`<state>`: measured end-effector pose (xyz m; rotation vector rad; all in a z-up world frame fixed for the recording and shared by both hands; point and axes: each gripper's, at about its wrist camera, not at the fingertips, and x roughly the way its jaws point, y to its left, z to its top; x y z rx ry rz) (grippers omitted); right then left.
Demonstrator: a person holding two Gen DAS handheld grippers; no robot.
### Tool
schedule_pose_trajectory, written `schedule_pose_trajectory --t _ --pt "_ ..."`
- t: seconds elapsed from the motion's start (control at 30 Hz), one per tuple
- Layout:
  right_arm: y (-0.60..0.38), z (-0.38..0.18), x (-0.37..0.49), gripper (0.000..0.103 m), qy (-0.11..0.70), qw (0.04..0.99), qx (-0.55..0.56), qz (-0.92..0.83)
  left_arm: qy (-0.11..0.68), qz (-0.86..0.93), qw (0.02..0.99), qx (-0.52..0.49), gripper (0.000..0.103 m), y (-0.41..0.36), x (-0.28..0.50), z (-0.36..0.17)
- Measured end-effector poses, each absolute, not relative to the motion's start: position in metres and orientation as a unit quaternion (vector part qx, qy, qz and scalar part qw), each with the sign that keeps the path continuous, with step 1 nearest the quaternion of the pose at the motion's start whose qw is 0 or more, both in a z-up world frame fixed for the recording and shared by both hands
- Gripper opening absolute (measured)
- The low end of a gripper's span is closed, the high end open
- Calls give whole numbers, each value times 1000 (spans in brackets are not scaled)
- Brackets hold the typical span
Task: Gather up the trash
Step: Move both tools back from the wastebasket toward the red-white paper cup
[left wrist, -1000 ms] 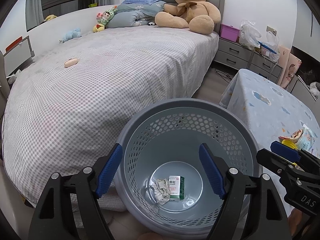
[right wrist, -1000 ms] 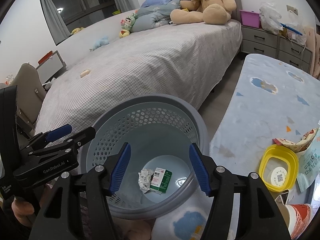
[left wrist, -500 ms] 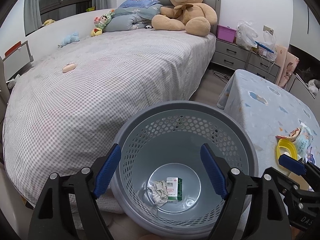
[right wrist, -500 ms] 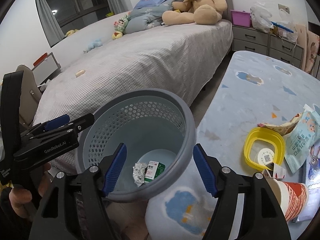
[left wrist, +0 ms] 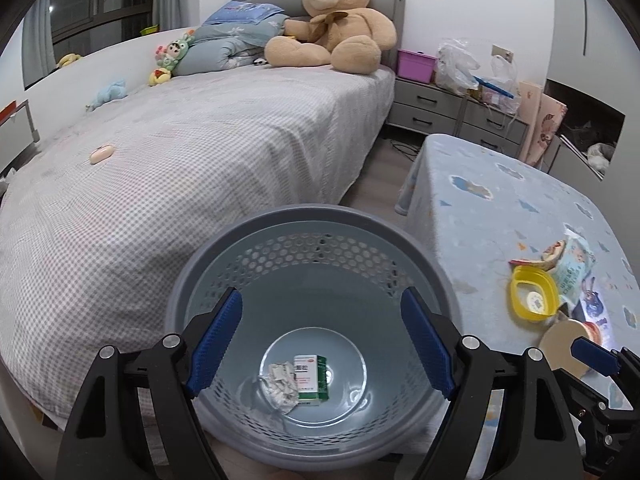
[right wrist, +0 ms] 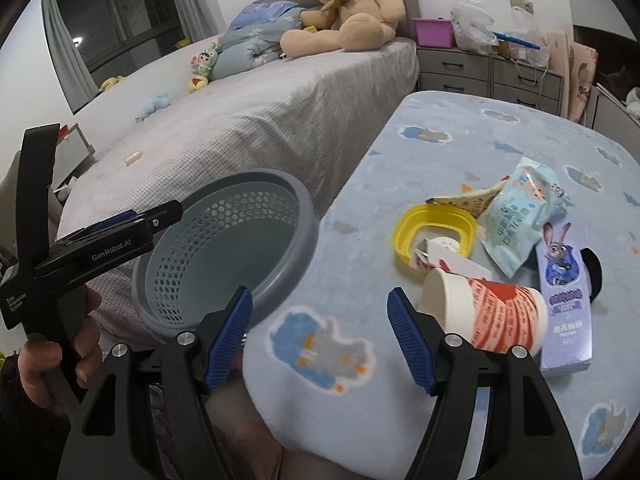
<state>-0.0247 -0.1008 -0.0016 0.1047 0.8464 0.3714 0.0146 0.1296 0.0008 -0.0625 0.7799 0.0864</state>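
Note:
A grey perforated basket (left wrist: pixel 320 220) stands between bed and table; it also shows in the right wrist view (right wrist: pixel 304 236). Inside lie a crumpled paper (left wrist: pixel 280 386) and a green-white box (left wrist: pixel 310 376). My left gripper (left wrist: pixel 320 344) is open and empty above the basket. My right gripper (right wrist: pixel 320 332) is open and empty over the table's front edge. On the table lie a tipped paper cup (right wrist: pixel 488 308), a yellow lid (right wrist: pixel 434 236), a light blue packet (right wrist: pixel 516 216), a purple box (right wrist: pixel 564 292) and a torn wrapper (right wrist: pixel 460 200).
The table has a light blue cartoon cloth (right wrist: pixel 460 128). A bed with a checked grey cover (left wrist: pixel 180 160) fills the left, with a big teddy bear (left wrist: pixel 332 24) and small toys. Grey drawers (left wrist: pixel 436 108) with bags stand at the back.
My right gripper has swung right, from over the basket to over the table's trash. My left gripper stays above the basket. Both stay open.

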Motion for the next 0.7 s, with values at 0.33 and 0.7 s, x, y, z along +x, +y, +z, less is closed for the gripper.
schedule_pose_trajectory --t 0.33,0.7 --pt "-155 6 -53 70 403 905 67 120 382 -30 924 -5 79 68 9 -2" --pt "-192 8 -74 70 396 910 79 97 387 -83 918 24 79 12 -6 -10"
